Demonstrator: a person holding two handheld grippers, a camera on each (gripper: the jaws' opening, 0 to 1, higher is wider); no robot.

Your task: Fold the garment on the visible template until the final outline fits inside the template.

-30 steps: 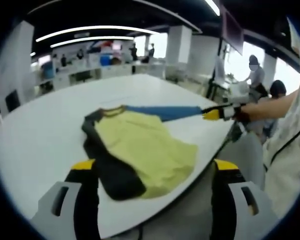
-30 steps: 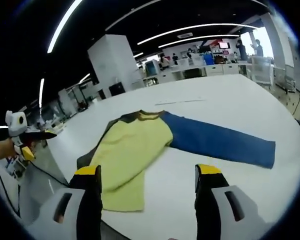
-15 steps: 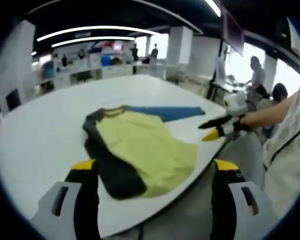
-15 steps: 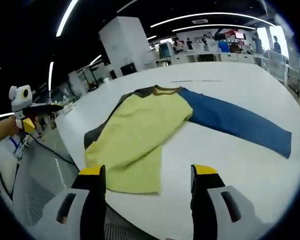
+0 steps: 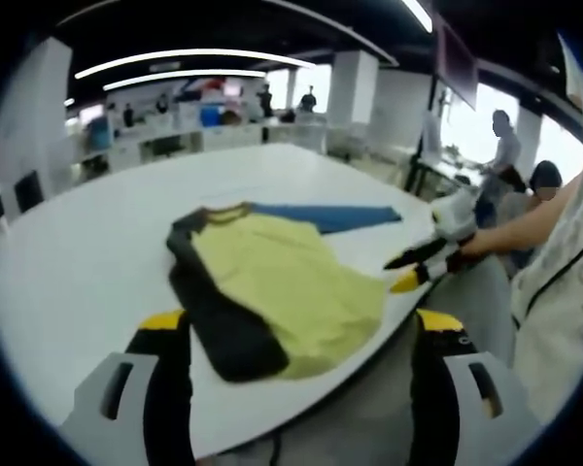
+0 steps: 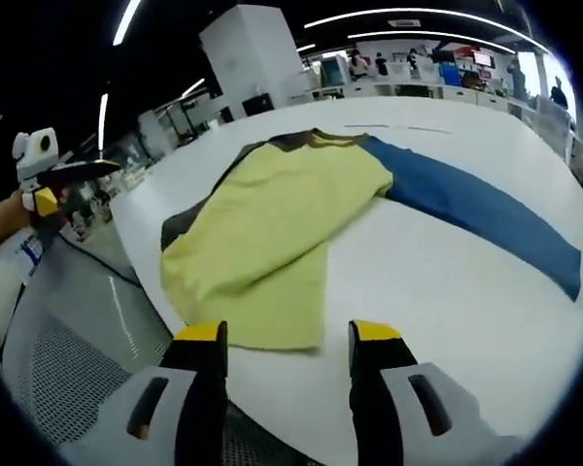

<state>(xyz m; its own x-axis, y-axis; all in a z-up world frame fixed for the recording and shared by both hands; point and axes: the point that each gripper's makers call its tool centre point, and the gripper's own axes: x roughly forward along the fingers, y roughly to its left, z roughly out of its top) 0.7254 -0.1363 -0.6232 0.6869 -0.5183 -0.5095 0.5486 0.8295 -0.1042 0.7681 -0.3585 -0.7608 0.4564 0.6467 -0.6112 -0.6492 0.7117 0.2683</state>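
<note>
Having released the blue sleeve [image 6: 486, 209], the right gripper [image 6: 287, 340], jaws parted and empty, nears the yellow, partly folded long-sleeved shirt [image 6: 272, 233]'s near hem on the white table [image 6: 447, 291], while the left gripper [image 5: 296, 330] waits unclenched, sleeve unfolded.

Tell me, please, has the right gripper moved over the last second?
Yes. In the left gripper view the right gripper has left the blue sleeve tip and come back along the table edge to the yellow hem corner.
</note>
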